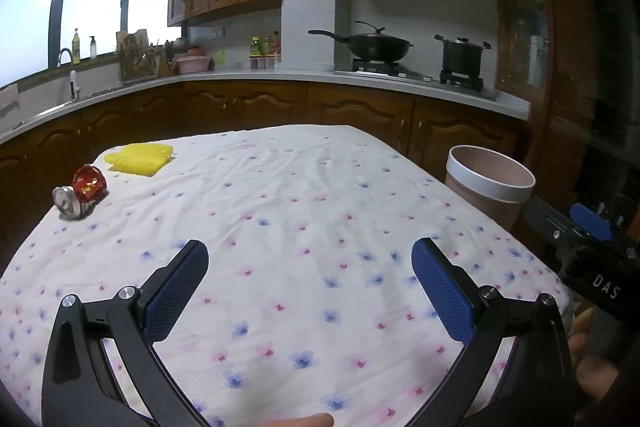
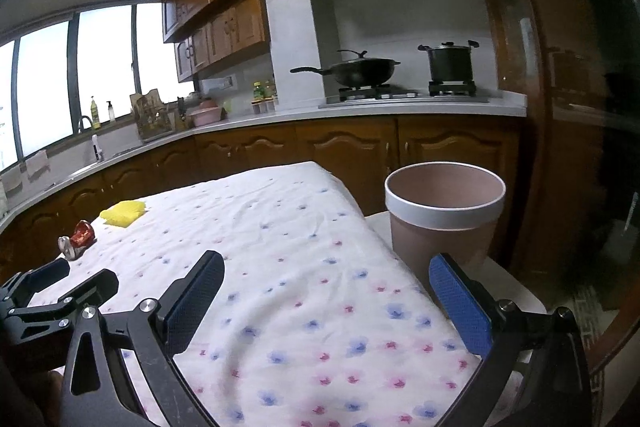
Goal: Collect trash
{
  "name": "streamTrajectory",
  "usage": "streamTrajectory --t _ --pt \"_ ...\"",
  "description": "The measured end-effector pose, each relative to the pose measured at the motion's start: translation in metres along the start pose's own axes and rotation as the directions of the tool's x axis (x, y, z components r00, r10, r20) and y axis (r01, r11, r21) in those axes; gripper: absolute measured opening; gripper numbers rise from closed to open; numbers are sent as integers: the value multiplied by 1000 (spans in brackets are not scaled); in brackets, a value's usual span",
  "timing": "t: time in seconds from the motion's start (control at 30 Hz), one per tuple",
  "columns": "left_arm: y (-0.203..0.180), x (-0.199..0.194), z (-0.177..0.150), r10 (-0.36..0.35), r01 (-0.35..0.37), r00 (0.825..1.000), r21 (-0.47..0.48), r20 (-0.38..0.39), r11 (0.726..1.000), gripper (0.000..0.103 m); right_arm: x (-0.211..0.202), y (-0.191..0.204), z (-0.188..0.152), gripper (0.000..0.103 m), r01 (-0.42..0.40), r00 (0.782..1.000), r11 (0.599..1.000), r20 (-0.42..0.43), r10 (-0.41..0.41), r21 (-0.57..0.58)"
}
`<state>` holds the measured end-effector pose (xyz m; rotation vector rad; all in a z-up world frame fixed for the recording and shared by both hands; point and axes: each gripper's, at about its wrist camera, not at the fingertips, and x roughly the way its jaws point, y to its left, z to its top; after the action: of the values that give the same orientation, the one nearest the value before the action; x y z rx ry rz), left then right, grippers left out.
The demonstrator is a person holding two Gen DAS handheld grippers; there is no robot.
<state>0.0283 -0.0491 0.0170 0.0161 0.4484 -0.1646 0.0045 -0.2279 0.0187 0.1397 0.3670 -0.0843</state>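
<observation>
A crushed red can (image 1: 82,193) with a silver end lies near the table's far left edge, and a yellow cloth (image 1: 138,157) lies just beyond it. Both show small in the right wrist view, the can (image 2: 78,239) in front of the yellow cloth (image 2: 123,213). A pink bin with a white rim (image 1: 490,183) stands off the table's right side, close in front of my right gripper (image 2: 326,267). My left gripper (image 1: 310,253) hovers open over the floral tablecloth (image 1: 300,219), with nothing between its fingers. The right gripper is open too and holds nothing.
Behind the table runs a kitchen counter (image 1: 280,75) with a sink, bottles, a wok (image 1: 374,47) and a pot (image 1: 462,57) on the stove. Dark wooden cabinets and a tall glass-fronted unit stand at the right. The bin (image 2: 444,215) rests on a low pale surface beside the table.
</observation>
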Motion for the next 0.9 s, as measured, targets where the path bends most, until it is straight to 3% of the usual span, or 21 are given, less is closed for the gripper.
streamTrajectory --t 0.9 --pt "-6 -11 9 9 -10 999 30 34 999 103 -7 0 5 103 -5 1000 1000 13 5 0"
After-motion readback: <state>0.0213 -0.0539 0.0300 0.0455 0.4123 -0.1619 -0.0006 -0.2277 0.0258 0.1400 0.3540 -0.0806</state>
